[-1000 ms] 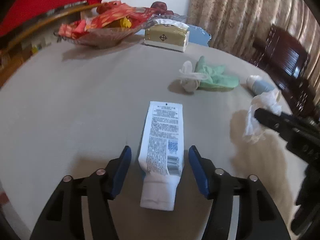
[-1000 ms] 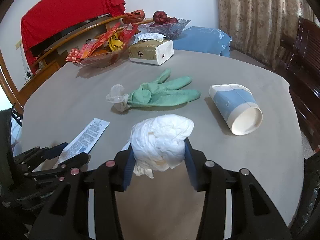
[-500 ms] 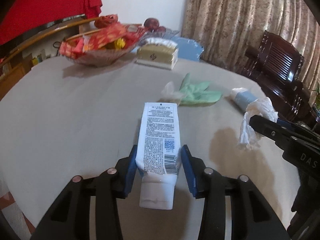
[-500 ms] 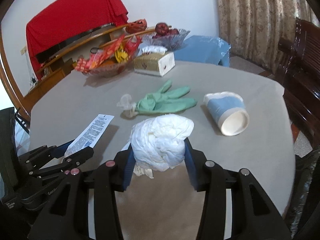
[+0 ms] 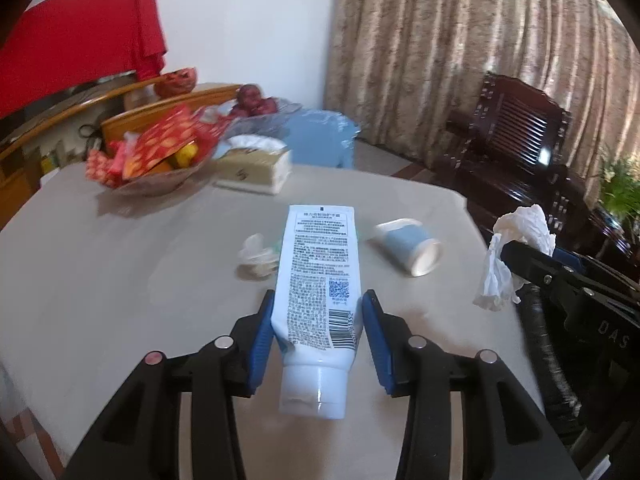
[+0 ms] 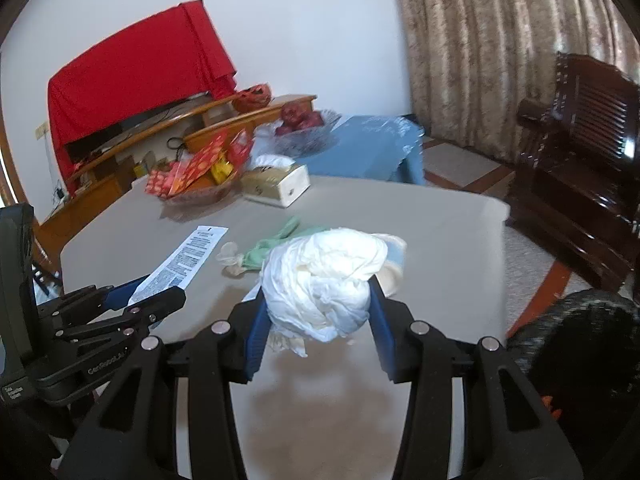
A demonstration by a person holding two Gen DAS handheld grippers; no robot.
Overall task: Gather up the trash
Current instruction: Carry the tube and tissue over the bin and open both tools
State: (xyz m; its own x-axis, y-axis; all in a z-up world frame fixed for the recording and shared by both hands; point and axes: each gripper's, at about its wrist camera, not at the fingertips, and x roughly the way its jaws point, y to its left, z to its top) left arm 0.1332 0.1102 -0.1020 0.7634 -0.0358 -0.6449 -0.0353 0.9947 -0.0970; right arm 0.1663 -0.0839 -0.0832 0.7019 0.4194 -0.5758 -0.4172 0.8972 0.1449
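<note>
Left gripper clamps a white printed plastic tube, right gripper pinches crumpled white tissue, both lifted clear, likely for binning

A round beige table bears a glass snack bowl, with a tissue box beside it and a tipped blue paper cup, green glove and crumpled plastic scrap nearer the camera.

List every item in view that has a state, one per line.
Left gripper: shut on tube.
Tube: held off the table, cap closed.
Right gripper: shut on tissue wad.
Tissue wad: crumpled, held up.
Paper cup: lying on its side.
Green glove: lying flat.
Tissue box: open, tissue sticking out.
</note>
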